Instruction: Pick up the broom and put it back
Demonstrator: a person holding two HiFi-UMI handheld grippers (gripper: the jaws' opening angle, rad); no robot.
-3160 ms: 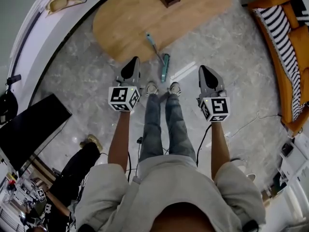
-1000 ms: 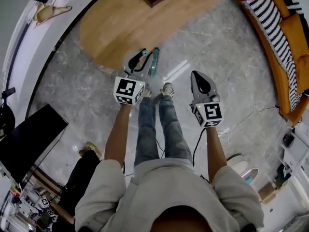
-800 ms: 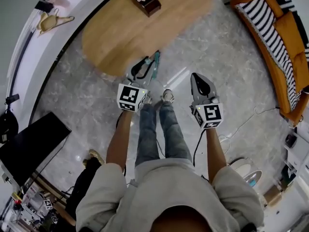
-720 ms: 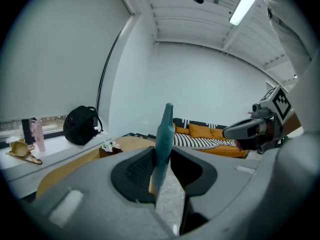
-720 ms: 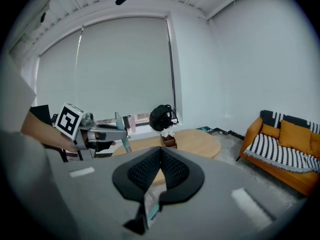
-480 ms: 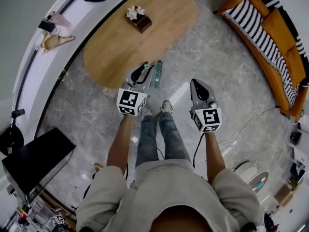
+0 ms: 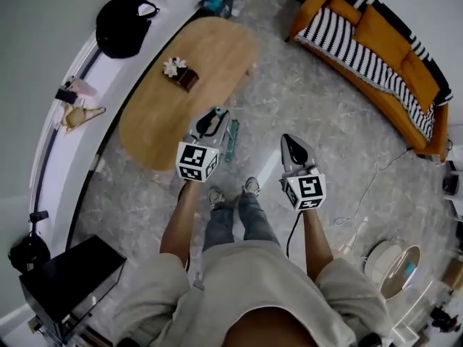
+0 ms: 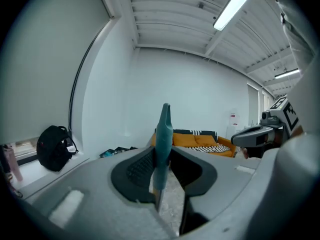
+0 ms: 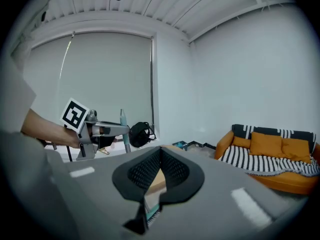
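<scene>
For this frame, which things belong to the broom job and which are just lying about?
Part of the job: broom, its teal handle clamped in the left claw; right claw, shut and empty.

Lying about: wooden table, flower box on it, orange sofa, black bag by the wall.

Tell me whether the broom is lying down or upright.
Upright. The broom has its teal handle standing vertical, clamped in the left claw, whose jaws press on it from both sides.
</scene>
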